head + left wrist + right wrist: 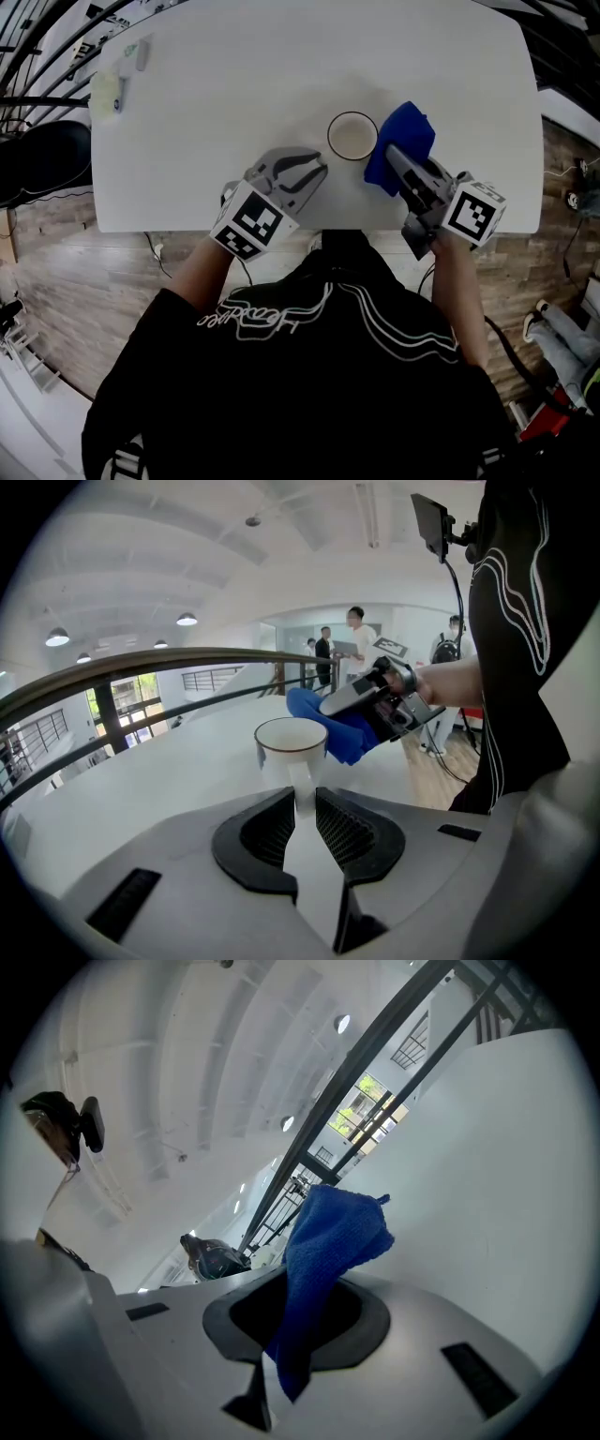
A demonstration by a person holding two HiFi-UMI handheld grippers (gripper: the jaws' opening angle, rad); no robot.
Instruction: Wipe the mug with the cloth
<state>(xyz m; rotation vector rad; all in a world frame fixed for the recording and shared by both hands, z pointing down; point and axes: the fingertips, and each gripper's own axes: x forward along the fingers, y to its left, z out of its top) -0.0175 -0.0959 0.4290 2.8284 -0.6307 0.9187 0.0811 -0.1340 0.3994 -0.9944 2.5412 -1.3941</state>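
Note:
A white mug (352,137) stands near the front middle of the white table (234,84), its mouth upward. My left gripper (322,169) reaches it from the lower left. In the left gripper view the mug (291,745) turns its handle toward me, and the left gripper (302,799) is shut on that handle, a pad against each side. My right gripper (392,155) is shut on a blue cloth (401,141), which hangs right beside the mug's right side. The cloth (333,1237) rises out of the right gripper (302,1290); from the left it shows as a blue cloth (339,728).
A yellow-green item and a small pale object (112,86) lie at the table's far left corner. The table's front edge (187,225) runs just under both grippers. A dark railing (141,672) and several people (354,639) stand beyond the table.

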